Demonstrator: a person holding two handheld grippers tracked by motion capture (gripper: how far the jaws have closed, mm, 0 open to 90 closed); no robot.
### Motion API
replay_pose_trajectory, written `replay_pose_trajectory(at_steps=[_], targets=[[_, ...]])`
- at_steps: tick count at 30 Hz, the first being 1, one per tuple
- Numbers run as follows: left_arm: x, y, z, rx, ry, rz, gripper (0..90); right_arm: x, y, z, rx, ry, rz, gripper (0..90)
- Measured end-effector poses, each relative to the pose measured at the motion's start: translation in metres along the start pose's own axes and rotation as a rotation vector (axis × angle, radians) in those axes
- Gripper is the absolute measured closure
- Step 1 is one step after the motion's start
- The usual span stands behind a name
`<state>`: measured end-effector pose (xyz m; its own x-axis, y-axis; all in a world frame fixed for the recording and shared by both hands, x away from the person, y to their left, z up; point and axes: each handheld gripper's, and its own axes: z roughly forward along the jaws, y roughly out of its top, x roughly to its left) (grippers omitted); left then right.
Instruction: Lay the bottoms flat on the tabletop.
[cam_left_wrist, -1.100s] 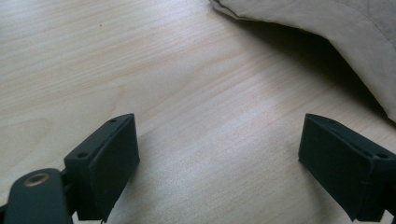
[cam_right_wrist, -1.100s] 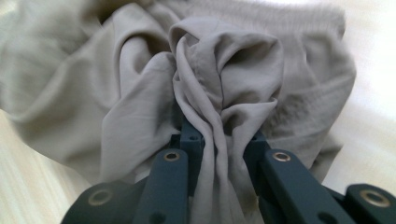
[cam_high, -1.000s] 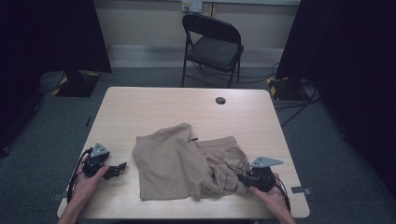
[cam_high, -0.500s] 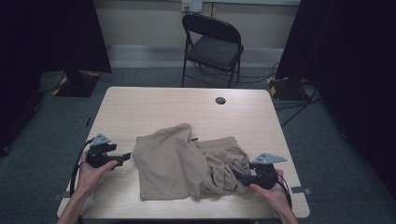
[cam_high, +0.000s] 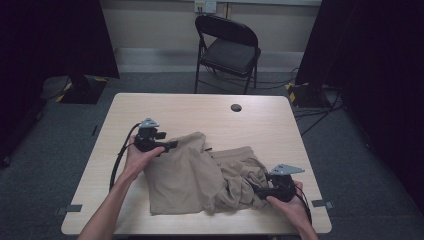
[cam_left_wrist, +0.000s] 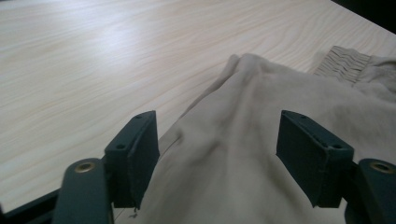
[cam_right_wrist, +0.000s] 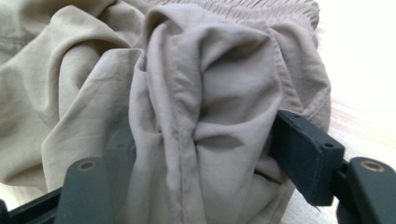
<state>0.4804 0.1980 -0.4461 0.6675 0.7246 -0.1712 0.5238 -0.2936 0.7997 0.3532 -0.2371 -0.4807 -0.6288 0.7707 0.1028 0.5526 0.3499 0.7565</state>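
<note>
Pale wooden counter (cam_high: 165, 107) is carrying crumpled khaki shorts (cam_high: 200, 175). Left claw (cam_left_wrist: 217, 156) is closing, not yet pinching, over their far-left edge; right claw (cam_right_wrist: 201, 154) is opening, probably loosely straddling bunched fabric. Next: pinch and spread.

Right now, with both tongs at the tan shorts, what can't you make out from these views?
- Right tongs: in the right gripper view a bunched fold of the tan shorts covers the left pad, so pad contact is unclear.
- Left tongs: the left gripper view's bottom edge cuts off the cloth beneath them.
- High view: folds hide the shorts' lower layers.
- Dark disc on the table: too small to identify.
</note>
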Motion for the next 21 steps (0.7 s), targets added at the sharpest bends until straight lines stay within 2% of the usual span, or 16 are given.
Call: replay_pose_trajectory(at_steps=[1,2,3,4,6,8,10,13,15,16,18,21], targets=[[-0.002,0.003,0.007,0.014,-0.029,-0.01,28.1,0.0,0.0,0.001,0.005,0.002,0.002,30.9],[-0.002,0.003,0.007,0.014,-0.029,-0.01,27.0,0.0,0.0,0.001,0.005,0.002,0.002,30.9],[-0.005,0.006,0.021,0.013,-0.051,-0.028,26.6,0.0,-0.001,0.002,0.009,0.002,0.005,30.9],[-0.005,0.006,0.021,0.013,-0.051,-0.028,27.0,0.0,-0.001,0.002,0.009,0.002,0.005,30.9],[-0.009,0.006,0.035,0.033,-0.035,-0.021,27.0,0.0,-0.001,0.002,0.01,0.003,0.003,30.9],[-0.013,0.002,0.051,0.075,-0.001,0.014,28.2,0.0,-0.002,0.003,0.014,0.005,0.0,31.0],[-0.013,0.001,0.054,0.084,-0.01,0.01,29.5,0.0,-0.002,0.003,0.014,0.005,0.001,30.9],[-0.01,-0.003,0.061,0.131,-0.001,0.012,33.8,0.0,-0.002,0.003,0.016,0.005,0.0,31.4],[-0.012,-0.006,0.063,0.128,-0.007,0.008,43.1,0.0,-0.002,0.004,0.017,0.007,-0.001,31.4],[-0.012,-0.006,0.062,0.125,-0.014,0.025,50.4,0.0,-0.002,0.004,0.018,0.007,-0.001,31.4],[-0.012,-0.007,0.061,0.127,-0.019,0.026,67.8,0.0,-0.002,0.004,0.019,0.007,-0.002,31.4],[-0.013,-0.006,0.054,0.079,-0.054,0.013,84.7,0.001,-0.002,0.004,0.02,0.006,-0.002,31.4]])
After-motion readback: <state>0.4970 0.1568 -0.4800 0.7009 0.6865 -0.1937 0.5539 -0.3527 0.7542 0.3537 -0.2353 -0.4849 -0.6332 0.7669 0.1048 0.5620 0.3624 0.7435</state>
